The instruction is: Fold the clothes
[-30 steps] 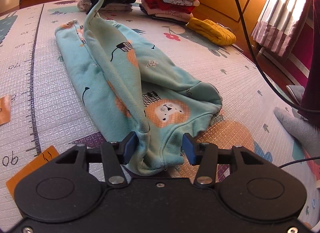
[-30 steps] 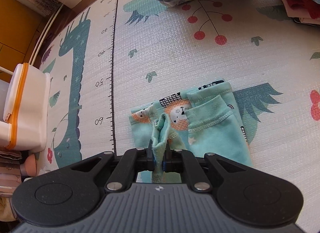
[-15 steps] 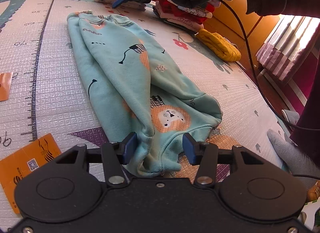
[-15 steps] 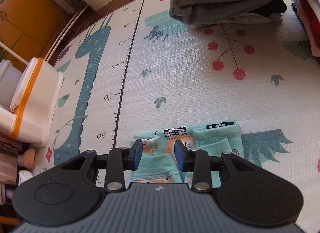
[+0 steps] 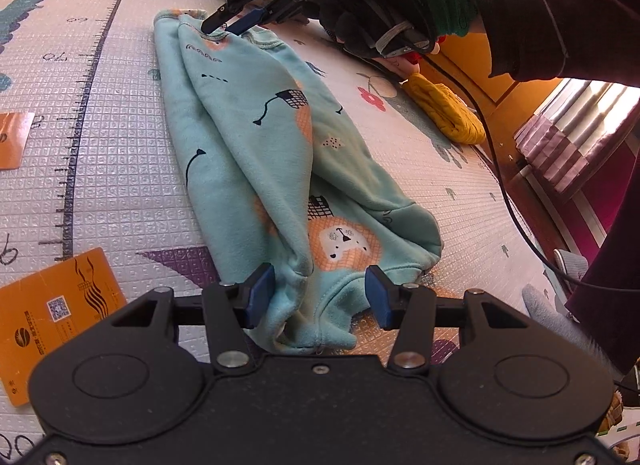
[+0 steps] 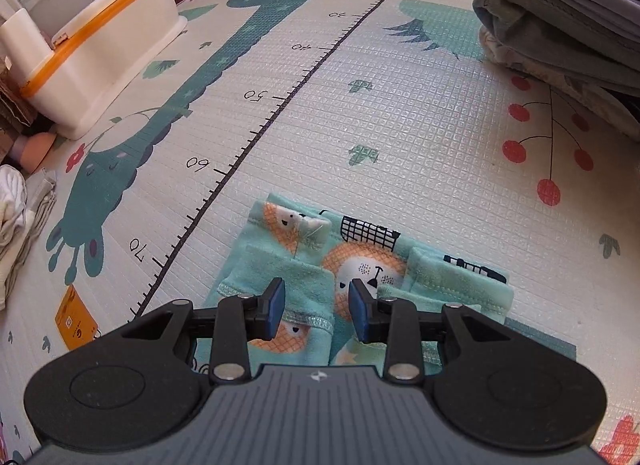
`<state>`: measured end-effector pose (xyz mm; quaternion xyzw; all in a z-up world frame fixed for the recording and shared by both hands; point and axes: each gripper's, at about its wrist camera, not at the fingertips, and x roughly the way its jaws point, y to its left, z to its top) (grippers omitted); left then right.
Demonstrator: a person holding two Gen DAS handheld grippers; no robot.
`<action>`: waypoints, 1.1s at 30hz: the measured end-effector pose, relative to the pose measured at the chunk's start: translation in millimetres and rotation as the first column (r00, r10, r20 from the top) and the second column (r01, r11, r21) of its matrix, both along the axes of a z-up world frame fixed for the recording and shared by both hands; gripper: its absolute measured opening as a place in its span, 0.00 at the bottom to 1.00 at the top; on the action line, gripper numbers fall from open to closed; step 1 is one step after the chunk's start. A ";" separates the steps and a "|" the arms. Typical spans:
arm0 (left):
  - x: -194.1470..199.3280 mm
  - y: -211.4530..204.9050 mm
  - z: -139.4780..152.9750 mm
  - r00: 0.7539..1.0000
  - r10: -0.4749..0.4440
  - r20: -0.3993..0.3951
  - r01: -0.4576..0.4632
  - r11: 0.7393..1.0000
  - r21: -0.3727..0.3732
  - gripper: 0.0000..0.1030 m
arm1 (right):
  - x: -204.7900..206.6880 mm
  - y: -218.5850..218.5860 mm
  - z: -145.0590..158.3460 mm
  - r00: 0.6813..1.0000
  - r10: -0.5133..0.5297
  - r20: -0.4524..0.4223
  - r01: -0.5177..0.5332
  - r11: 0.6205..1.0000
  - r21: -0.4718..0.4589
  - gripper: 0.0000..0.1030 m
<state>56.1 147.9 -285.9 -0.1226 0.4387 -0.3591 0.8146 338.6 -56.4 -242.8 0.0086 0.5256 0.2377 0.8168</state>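
Teal children's trousers with lion prints (image 5: 256,153) lie folded lengthwise on the play mat (image 5: 120,169). My left gripper (image 5: 318,297) stands open at the waist end, its blue pads either side of bunched cloth without pinching it. At the far cuff end my right gripper (image 5: 236,23), held by a gloved hand (image 5: 360,5), hovers open just above the cuffs. In the right wrist view the right gripper (image 6: 318,313) is open over the two cuffs (image 6: 360,265), which lie flat on the mat.
Stacks of folded clothes (image 6: 560,25) sit beyond the cuffs. A yellow knitted garment (image 5: 448,113) lies to the right. Orange cards (image 5: 56,305) rest on the mat at left. A white bin with an orange rim (image 6: 92,53) stands off the mat. A cable (image 5: 500,185) trails right.
The right gripper opened and let go of the trouser cuff, which dropped flat onto the mat; the gripper then drew back slightly. The left gripper stayed open at the waist end.
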 end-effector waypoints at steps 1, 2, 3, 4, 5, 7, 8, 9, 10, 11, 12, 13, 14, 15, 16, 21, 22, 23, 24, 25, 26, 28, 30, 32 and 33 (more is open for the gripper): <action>1.5 2.2 -0.9 1.000 0.010 -0.015 -0.010 1.000 -0.016 0.46 | 0.0 -0.9 -0.8 1.000 -0.001 -0.002 0.001 1.000 0.004 0.35; 2.9 4.4 -1.9 0.999 0.020 -0.029 -0.021 0.999 -0.033 0.47 | -0.5 -2.2 -1.8 1.000 -0.008 -0.001 0.008 1.000 0.006 0.33; 4.2 6.6 -2.8 0.999 0.030 -0.044 -0.032 0.998 -0.048 0.47 | -1.0 -3.5 -2.8 1.000 -0.014 0.000 0.014 1.000 0.008 0.30; 5.2 8.7 -3.7 0.998 0.038 -0.058 -0.042 0.997 -0.063 0.47 | -1.5 -4.8 -3.8 1.000 -0.021 0.000 0.021 1.000 0.010 0.28; 6.1 10.8 -4.5 0.996 0.047 -0.071 -0.052 0.996 -0.078 0.47 | -2.1 -6.1 -4.7 1.000 -0.027 0.002 0.027 1.000 0.012 0.28; 7.5 14.5 -5.4 0.994 0.062 -0.094 -0.071 0.992 -0.102 0.47 | -4.2 -8.4 -3.1 0.999 -0.044 0.028 0.044 0.999 0.010 0.30; 7.9 15.3 -5.3 0.993 0.067 -0.101 -0.078 0.991 -0.108 0.47 | -4.3 -9.4 -3.5 0.999 -0.046 0.028 0.046 0.999 0.018 0.32; 7.9 15.4 -5.0 0.992 0.071 -0.106 -0.082 0.990 -0.111 0.47 | -4.4 -10.4 -3.8 0.998 -0.048 0.027 0.048 0.999 0.025 0.34; 7.9 15.6 -4.6 0.992 0.073 -0.107 -0.085 0.990 -0.112 0.47 | -4.5 -11.3 -4.1 0.998 -0.050 0.027 0.049 0.998 0.031 0.34; 7.9 15.8 -4.1 0.991 0.075 -0.109 -0.087 0.990 -0.113 0.47 | -4.5 -11.0 -4.9 0.999 -0.047 0.027 0.046 0.999 0.028 0.34; 7.9 15.9 -3.8 0.991 0.076 -0.111 -0.089 0.990 -0.114 0.47 | -4.4 -10.7 -5.6 0.999 -0.044 0.027 0.043 0.999 0.024 0.34; 8.2 16.1 -3.5 0.991 0.077 -0.113 -0.090 0.989 -0.115 0.47 | -4.4 -10.4 -6.4 0.999 -0.041 0.027 0.040 0.999 0.021 0.34; 8.4 16.4 -3.3 0.990 0.079 -0.116 -0.093 0.989 -0.117 0.47 | -4.3 -10.2 -7.1 0.999 -0.039 0.027 0.038 0.999 0.019 0.34; 8.4 16.7 -3.3 0.989 0.081 -0.120 -0.096 0.988 -0.120 0.47 | -4.0 -11.1 -7.3 0.999 -0.045 0.022 0.044 0.999 0.030 0.34; 8.4 17.0 -3.3 0.989 0.083 -0.124 -0.099 0.987 -0.123 0.47 | -4.7 -11.1 -7.5 0.999 -0.042 0.017 0.041 0.998 0.041 0.34; 11.1 23.4 -8.3 0.979 0.108 -0.175 -0.139 0.975 -0.174 0.48 | -9.3 -11.9 -4.9 0.999 -0.031 0.013 0.030 0.994 0.101 0.08; 11.7 24.9 -9.5 0.976 0.113 -0.187 -0.148 0.972 -0.185 0.48 | -10.9 -12.7 -1.7 0.999 -0.033 0.024 0.030 0.993 0.116 0.08; 12.3 26.3 -10.7 0.973 0.118 -0.198 -0.157 0.968 -0.195 0.48 | -12.5 -14.0 2.2 0.998 -0.038 0.040 0.033 0.991 0.132 0.07; 12.9 27.7 -11.8 0.970 0.122 -0.209 -0.166 0.964 -0.206 0.48 | -14.3 -15.4 8.0 0.997 -0.039 0.062 0.030 0.989 0.148 0.07; 13.5 29.1 -13.0 0.967 0.127 -0.220 -0.175 0.961 -0.216 0.48 | -16.1 -16.8 13.7 0.996 -0.041 0.085 0.026 0.986 0.163 0.07; 14.2 30.6 -14.1 0.964 0.131 -0.232 -0.184 0.956 -0.226 0.48 | -17.4 -17.5 18.7 0.994 -0.037 0.102 0.019 0.984 0.176 0.07; 15.2 33.2 -16.1 0.958 0.138 -0.253 -0.201 0.949 -0.244 0.49 | -18.6 -19.2 27.5 0.990 -0.036 0.133 0.010 0.981 0.196 0.07; 16.0 36.1 -18.2 0.951 0.145 -0.273 -0.217 0.942 -0.257 0.49 | -18.3 -22.4 33.9 0.987 -0.050 0.156 0.014 0.975 0.223 0.07; 17.7 39.3 -20.5 0.942 0.152 -0.298 -0.237 0.933 -0.272 0.49 | -17.6 -25.9 38.2 0.983 -0.071 0.167 0.027 0.968 0.251 0.06; 18.4 41.2 -21.2 0.937 0.156 -0.312 -0.247 0.927 -0.281 0.49 | -17.1 -27.7 39.5 0.982 -0.083 0.169 0.036 0.963 0.265 0.06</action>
